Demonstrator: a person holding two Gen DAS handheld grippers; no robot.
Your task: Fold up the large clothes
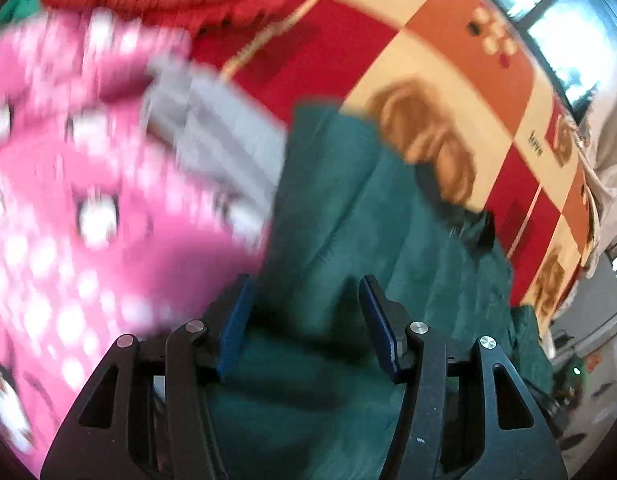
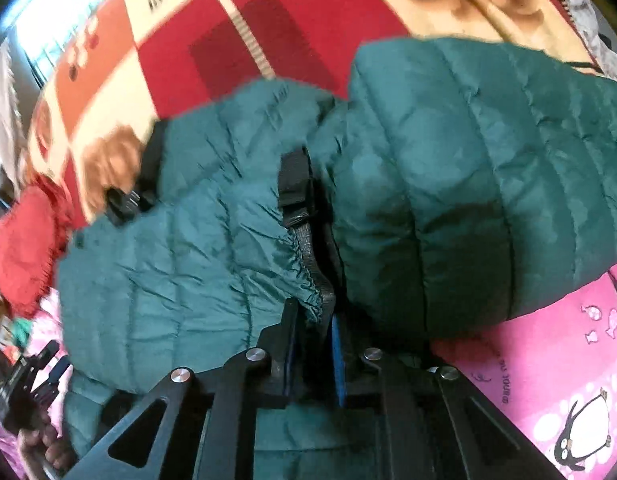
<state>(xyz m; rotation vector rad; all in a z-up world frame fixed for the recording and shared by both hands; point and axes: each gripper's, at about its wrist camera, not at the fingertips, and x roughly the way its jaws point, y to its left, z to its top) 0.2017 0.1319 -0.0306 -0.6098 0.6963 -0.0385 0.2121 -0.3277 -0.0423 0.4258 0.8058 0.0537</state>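
While our left gripper [image 1: 304,320] hangs wide apart and empty over the green puffer jacket [image 2: 448,184] on the checked blanket [image 2: 268,20], our right gripper [image 2: 314,344] pinches its elastic hem [image 2: 308,276], so we judge a fold underway, needing a second grip.

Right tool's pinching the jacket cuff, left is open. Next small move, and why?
Probably carry the cuff across the green puffer jacket: the right tool is shut on it, so the sleeve can fold inward. The left tool hangs open over the jacket, gripping nothing.
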